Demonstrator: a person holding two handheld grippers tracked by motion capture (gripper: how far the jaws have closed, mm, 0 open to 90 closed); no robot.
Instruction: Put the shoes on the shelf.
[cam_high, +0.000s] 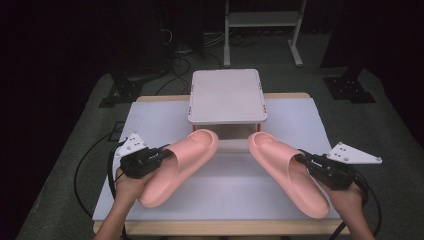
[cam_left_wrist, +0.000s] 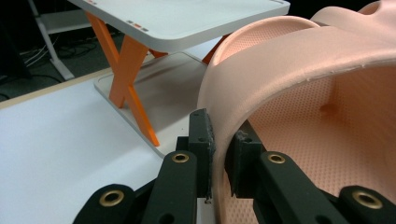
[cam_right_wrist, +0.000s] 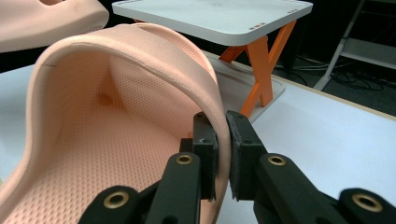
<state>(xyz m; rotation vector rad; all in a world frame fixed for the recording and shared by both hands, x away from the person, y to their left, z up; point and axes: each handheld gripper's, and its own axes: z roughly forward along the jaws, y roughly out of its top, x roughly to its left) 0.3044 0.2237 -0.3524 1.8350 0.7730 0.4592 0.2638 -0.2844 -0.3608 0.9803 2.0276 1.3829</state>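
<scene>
Pink slippers hang pinched by their straps: left slipper (cam_high: 180, 165) in left tongs (cam_high: 161, 156), right slipper (cam_high: 287, 172) in right tongs (cam_high: 303, 159). Both grips look firm. Best to lift them level toward the stand (cam_high: 227, 95).

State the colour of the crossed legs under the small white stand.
Orange; the legs of the stand show best in the left gripper view.
</scene>
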